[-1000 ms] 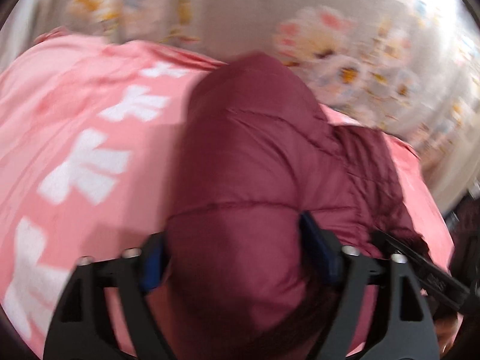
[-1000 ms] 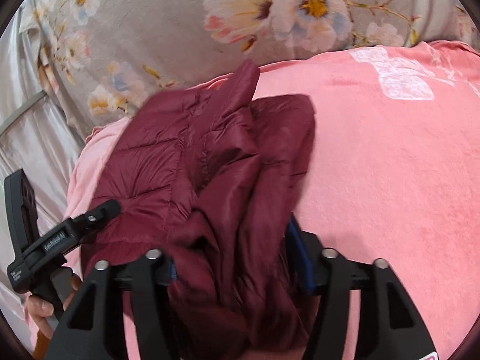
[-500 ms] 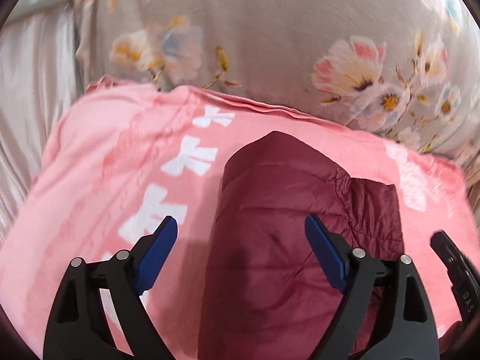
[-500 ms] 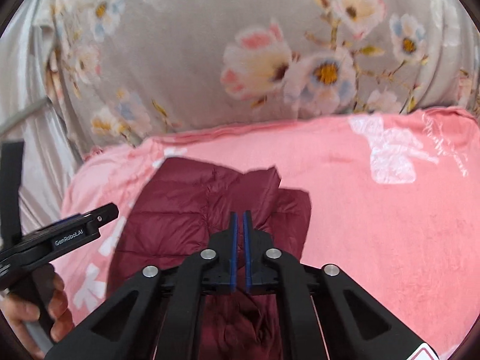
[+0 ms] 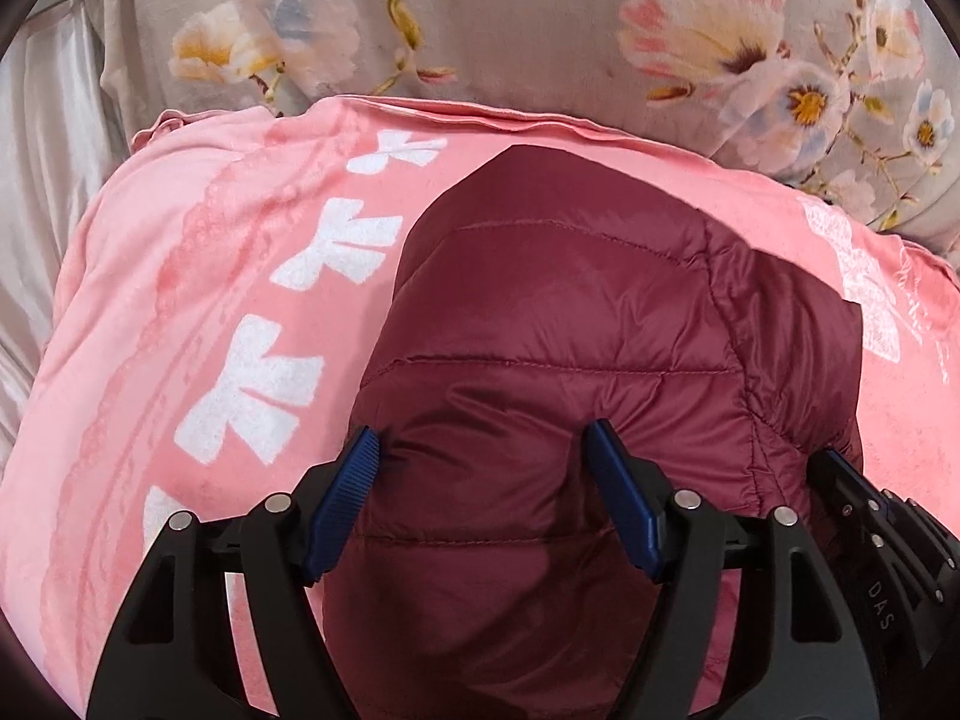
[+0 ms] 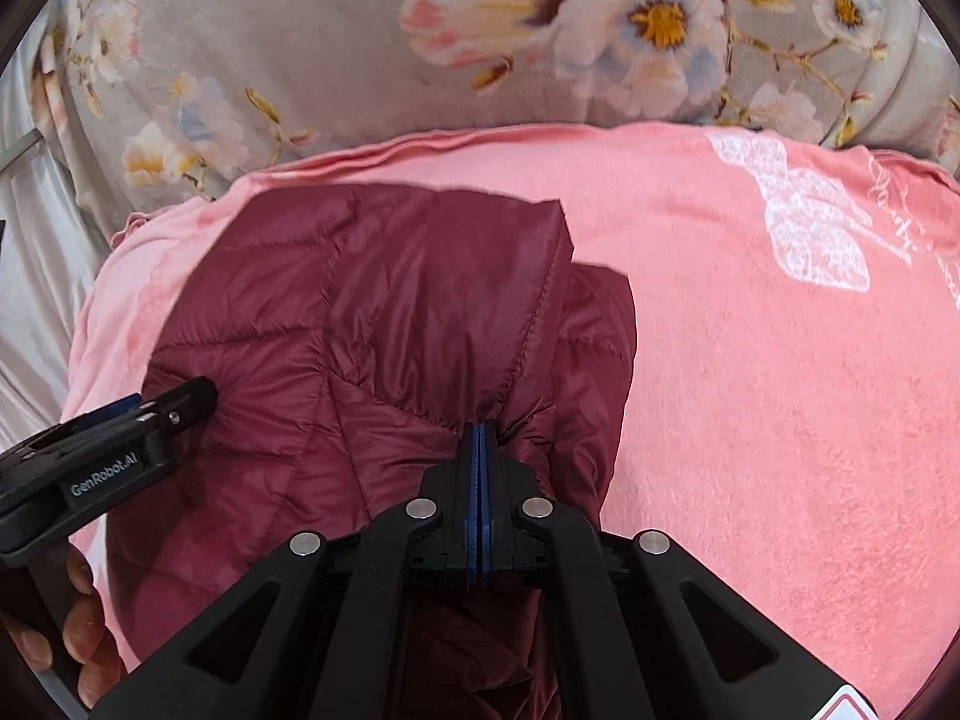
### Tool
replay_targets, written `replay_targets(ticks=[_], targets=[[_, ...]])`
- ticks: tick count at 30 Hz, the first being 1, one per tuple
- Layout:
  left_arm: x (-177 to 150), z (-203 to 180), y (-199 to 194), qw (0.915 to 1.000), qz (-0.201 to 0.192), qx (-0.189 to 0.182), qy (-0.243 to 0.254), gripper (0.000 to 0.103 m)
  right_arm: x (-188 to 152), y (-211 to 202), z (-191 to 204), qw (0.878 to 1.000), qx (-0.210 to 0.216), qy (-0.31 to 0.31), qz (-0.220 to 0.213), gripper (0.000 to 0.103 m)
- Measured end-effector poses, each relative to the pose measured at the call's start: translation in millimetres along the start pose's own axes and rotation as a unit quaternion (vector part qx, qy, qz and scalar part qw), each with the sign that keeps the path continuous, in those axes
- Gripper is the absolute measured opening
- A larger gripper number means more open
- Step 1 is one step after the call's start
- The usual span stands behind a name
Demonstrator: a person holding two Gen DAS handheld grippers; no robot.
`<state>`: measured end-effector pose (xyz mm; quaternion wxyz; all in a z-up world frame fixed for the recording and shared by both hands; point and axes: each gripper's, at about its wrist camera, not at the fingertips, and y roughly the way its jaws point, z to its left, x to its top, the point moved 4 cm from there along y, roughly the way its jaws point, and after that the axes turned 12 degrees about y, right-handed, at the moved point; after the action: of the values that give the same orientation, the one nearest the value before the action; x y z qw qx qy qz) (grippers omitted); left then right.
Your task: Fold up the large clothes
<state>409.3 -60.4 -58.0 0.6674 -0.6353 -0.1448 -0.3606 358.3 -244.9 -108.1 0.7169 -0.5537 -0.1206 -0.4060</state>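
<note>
A maroon quilted puffer jacket (image 5: 564, 324) lies folded on a pink blanket (image 5: 180, 300). It also shows in the right wrist view (image 6: 384, 312). My left gripper (image 5: 483, 468) is open, its blue pads pressing down on either side of a bulge of the jacket's near part. My right gripper (image 6: 480, 438) is shut on a fold of the jacket's right edge. The left gripper (image 6: 144, 420) shows at the left of the right wrist view, resting on the jacket. The right gripper's body (image 5: 882, 540) shows at the right of the left wrist view.
A grey floral cover (image 6: 540, 30) lies behind the pink blanket (image 6: 750, 390). Pale satin fabric (image 5: 42, 180) is at the far left. The blanket has white bow prints (image 5: 252, 396) left of the jacket and a white print (image 6: 804, 216) at the right.
Both grippers have come down closer to the jacket. The left gripper's jaws have narrowed around a bulge of it. The right gripper stays shut, now on the jacket's edge.
</note>
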Motion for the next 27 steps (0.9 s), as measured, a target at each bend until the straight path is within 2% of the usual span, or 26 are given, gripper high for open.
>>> replay_targets(ticks=[11, 13, 16, 18, 21, 24, 27], targets=[[-9, -8, 24, 0.9997, 0.012, 0.006, 0.019, 0.072, -8, 20, -12, 0.999, 0.017, 0.017, 0.022, 0.0], [-9, -5, 26, 0.9998, 0.015, -0.001, 0.015, 0.072, -2, 3, -13, 0.999, 0.02, 0.03, 0.033, 0.0], [-17, 6, 4, 0.9998, 0.005, -0.022, 0.001, 0.065, -6, -54, -11, 0.999, 0.047, 0.011, 0.005, 0.003], [-32, 15, -30, 0.9983, -0.011, -0.057, 0.004, 0.066, -21, -88, -11, 0.998, 0.061, -0.009, 0.0, 0.003], [-77, 23, -73, 0.9962, -0.017, -0.083, 0.018, 0.066, -47, -106, -13, 0.997, 0.071, -0.018, 0.017, 0.003], [-115, 22, -76, 0.996, 0.011, -0.083, 0.031, 0.067, -63, -95, -14, 0.997, 0.058, -0.025, 0.033, 0.003], [-135, 23, -54, 0.9971, 0.04, -0.058, 0.028, 0.066, -67, -78, -24, 0.998, 0.045, -0.009, 0.048, 0.0]])
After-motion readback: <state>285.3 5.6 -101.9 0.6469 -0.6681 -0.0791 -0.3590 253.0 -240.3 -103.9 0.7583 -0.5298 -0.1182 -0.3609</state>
